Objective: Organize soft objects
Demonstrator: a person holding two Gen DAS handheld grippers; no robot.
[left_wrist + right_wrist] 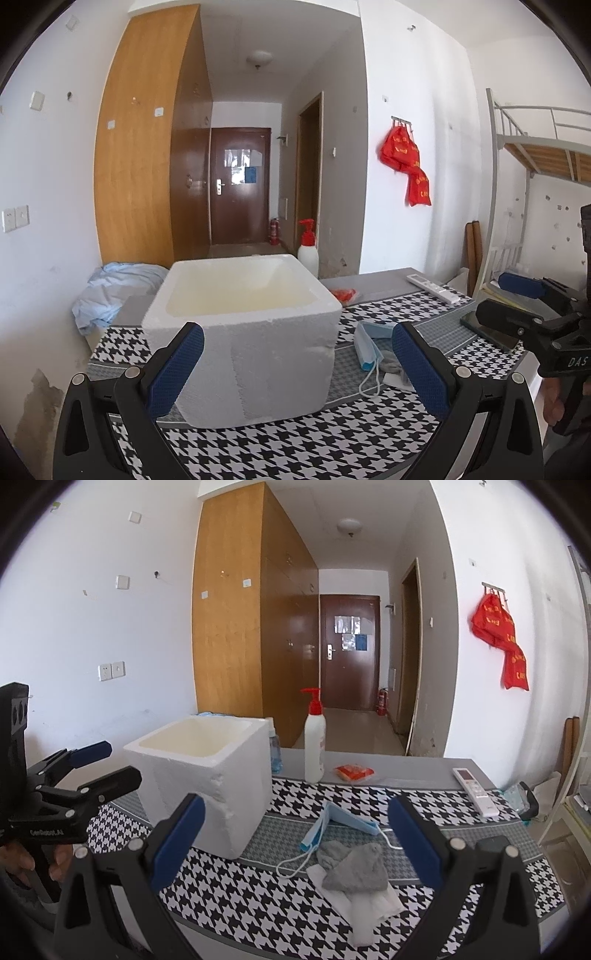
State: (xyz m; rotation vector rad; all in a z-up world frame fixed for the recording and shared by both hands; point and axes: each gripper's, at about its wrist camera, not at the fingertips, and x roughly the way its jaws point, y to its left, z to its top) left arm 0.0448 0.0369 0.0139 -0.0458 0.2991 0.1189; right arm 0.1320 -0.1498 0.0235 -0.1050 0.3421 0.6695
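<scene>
The white foam box [243, 332] is the biggest thing on the houndstooth tablecloth [258, 897]: it stands directly ahead of the left gripper [297, 365], whose blue pads are spread wide with nothing between them. Seen from the right gripper [295, 845], also spread and empty, the box sits ahead and to the left. Its cavity looks bare. It is probably light and stiff but crumbly, so it likely wants steadying at a wall, not squeezing.

Just ahead of the right gripper and slightly below its pads lies a grey cloth [354, 867], bunched on a white tissue [369, 908]. Both should be limp and weightless; a pinch on the cloth's raised fold seems the surest hold, while the tissue lies flat and may tear or slip.

Beyond the cloth, touching it, sits a blue face mask [343, 825], creased into a tent, its ear loop [295, 866] trailing toward the gripper. The ridge of the fold offers the better grip.
</scene>
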